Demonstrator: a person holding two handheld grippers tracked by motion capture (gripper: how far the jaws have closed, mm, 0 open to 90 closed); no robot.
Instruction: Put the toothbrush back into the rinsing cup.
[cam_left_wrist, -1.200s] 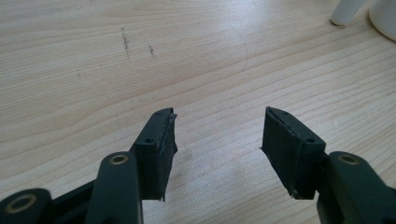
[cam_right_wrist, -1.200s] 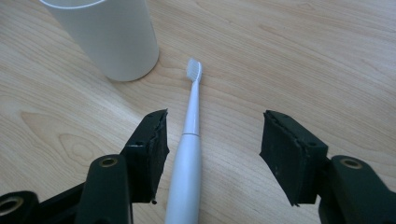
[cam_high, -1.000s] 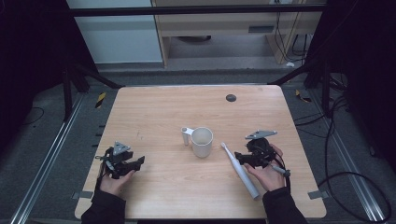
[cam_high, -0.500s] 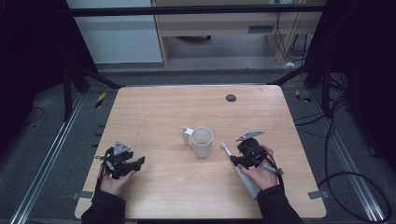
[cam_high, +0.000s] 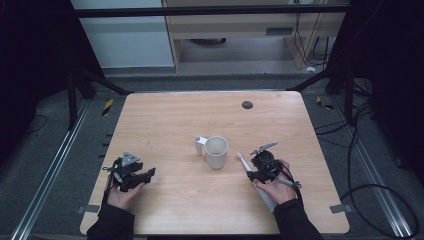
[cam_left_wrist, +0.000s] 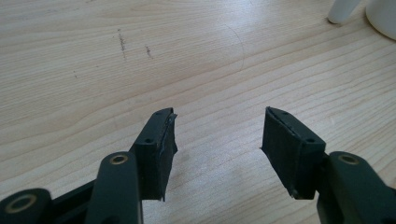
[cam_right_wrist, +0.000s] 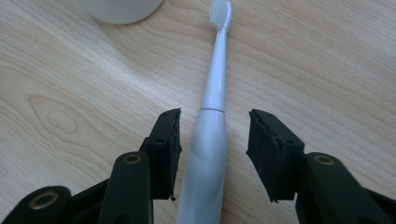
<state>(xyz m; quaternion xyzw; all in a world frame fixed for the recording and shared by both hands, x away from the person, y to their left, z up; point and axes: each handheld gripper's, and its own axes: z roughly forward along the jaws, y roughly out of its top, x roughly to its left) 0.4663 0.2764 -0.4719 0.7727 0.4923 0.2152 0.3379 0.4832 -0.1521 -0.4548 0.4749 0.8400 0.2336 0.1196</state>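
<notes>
A white electric toothbrush (cam_right_wrist: 208, 126) lies flat on the wooden table (cam_high: 190, 120), its bristle head (cam_high: 240, 156) pointing toward a white mug (cam_high: 216, 151) at the table's middle. My right gripper (cam_high: 258, 172) is open and straddles the toothbrush's handle, one jaw on each side, with small gaps to the handle (cam_right_wrist: 214, 154). My left gripper (cam_high: 141, 176) rests low over bare wood at the front left, open with nothing between its jaws (cam_left_wrist: 216, 140). The mug's handle (cam_high: 199, 145) points left.
A small dark round spot (cam_high: 247, 104) sits near the table's far edge. In the left gripper view the mug's base (cam_left_wrist: 383, 16) and handle (cam_left_wrist: 341, 10) show at the top right. Faint dark scuffs (cam_left_wrist: 122, 42) mark the wood ahead of the left gripper.
My right gripper has moved left and forward over the toothbrush, so its jaws now flank the handle. The left gripper has stayed put.
</notes>
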